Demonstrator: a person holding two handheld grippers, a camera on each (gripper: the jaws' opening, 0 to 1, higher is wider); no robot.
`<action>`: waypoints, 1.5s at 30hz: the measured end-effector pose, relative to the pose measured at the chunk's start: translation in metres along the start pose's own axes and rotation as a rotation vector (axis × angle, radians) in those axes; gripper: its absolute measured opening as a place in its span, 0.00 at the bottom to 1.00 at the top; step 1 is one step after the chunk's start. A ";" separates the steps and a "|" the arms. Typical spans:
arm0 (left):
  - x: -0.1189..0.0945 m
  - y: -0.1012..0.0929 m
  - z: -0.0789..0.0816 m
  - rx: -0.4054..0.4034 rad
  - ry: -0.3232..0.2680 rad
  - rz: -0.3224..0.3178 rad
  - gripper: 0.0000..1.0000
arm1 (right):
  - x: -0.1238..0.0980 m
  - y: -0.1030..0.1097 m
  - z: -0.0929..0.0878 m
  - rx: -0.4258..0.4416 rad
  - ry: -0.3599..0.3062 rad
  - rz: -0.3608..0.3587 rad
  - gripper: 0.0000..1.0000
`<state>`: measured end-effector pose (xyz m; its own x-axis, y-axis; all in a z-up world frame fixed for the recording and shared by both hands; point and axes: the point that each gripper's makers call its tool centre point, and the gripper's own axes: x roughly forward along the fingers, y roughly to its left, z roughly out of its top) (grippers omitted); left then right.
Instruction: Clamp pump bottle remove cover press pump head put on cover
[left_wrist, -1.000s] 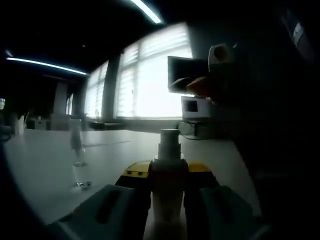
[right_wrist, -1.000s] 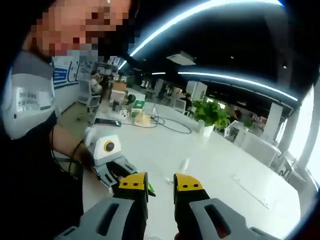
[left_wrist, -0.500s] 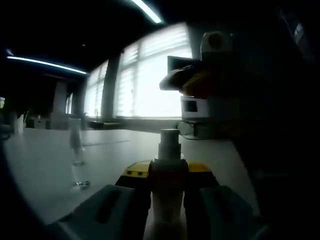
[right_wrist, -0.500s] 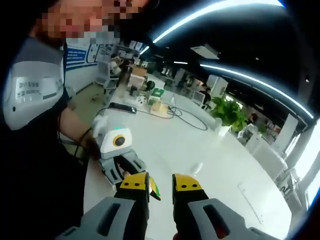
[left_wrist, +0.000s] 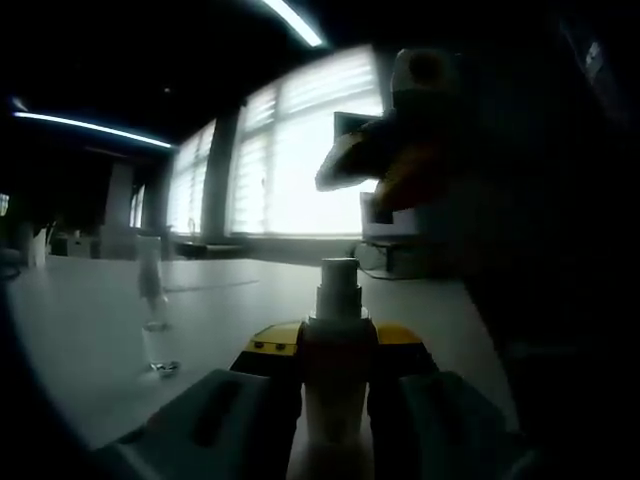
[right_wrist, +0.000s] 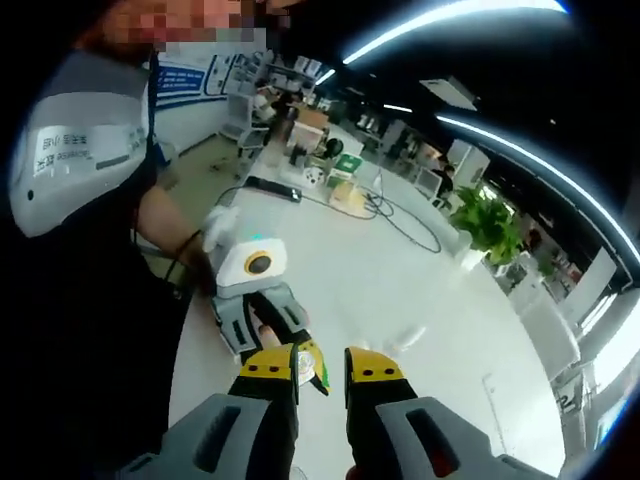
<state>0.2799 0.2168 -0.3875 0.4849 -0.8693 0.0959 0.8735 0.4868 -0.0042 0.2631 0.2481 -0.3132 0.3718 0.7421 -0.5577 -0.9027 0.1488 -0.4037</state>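
Nearby, clear cover (left_wrist: 153, 300) on table (left_wrist: 230, 310), bottle (left_wrist: 336, 350) clamped

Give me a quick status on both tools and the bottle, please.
Left tool shut on the bottle, pump head bare. Right tool above it, apparently empty, jaws nearly together. Clear cover standing on the table; nothing in the way.

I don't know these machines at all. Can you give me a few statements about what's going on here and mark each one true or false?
1. The left claw is clamped on a pale pump bottle. True.
2. The bottle's white pump head is still hidden under its cover. False: the pump head is bare, and a clear plastic cover stands apart on the white table.
3. The right claw holds the cover. False: nothing sits between its jaws.
4. The right claw hovers above the bottle. True.
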 end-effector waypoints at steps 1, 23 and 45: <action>0.000 0.000 0.000 -0.001 0.000 0.000 0.15 | 0.000 0.000 0.001 -0.006 0.007 0.013 0.13; 0.000 -0.003 0.000 -0.003 0.002 -0.018 0.15 | 0.010 0.008 -0.005 -0.180 0.162 0.209 0.10; 0.001 -0.007 0.000 -0.002 0.003 -0.028 0.15 | 0.017 0.018 -0.014 -0.320 0.310 0.358 0.04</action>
<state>0.2741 0.2128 -0.3872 0.4603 -0.8828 0.0932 0.8868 0.4621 -0.0030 0.2562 0.2542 -0.3397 0.1441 0.4766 -0.8672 -0.8916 -0.3176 -0.3227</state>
